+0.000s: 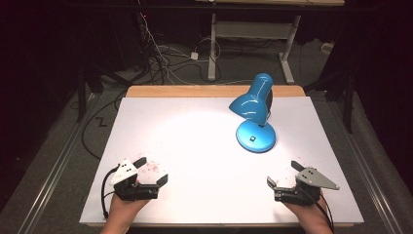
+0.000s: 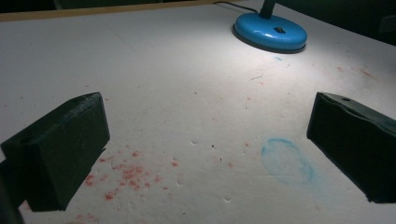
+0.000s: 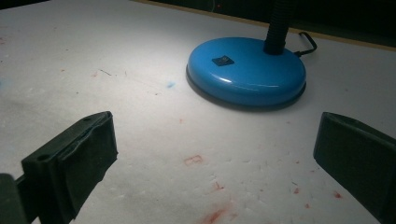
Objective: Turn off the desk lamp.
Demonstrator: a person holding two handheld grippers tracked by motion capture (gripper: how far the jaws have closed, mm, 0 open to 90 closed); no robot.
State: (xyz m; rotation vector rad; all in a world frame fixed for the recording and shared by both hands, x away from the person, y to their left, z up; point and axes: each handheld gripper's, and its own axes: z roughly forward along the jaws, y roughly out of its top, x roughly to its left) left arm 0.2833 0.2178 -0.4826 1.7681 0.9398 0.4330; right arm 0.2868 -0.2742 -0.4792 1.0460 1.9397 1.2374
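Observation:
A blue desk lamp [image 1: 255, 105] stands lit at the back right of the white board [image 1: 204, 146], its round base [image 1: 255, 136] [image 2: 271, 31] [image 3: 246, 71] resting on the board. My left gripper [image 1: 151, 171] [image 2: 208, 149] rests at the front left, held by a hand, jaws wide apart with nothing between them. At the front right my right gripper [image 1: 283, 174] [image 3: 215, 158] is also open and empty, pointing toward the lamp base.
Red specks [image 2: 128, 175] and a faint blue ring [image 2: 286, 159] stain the board near the left gripper. A wooden table edge [image 1: 214, 91] runs along the back. Cables [image 1: 160, 53] and a desk frame [image 1: 253, 34] lie on the floor beyond.

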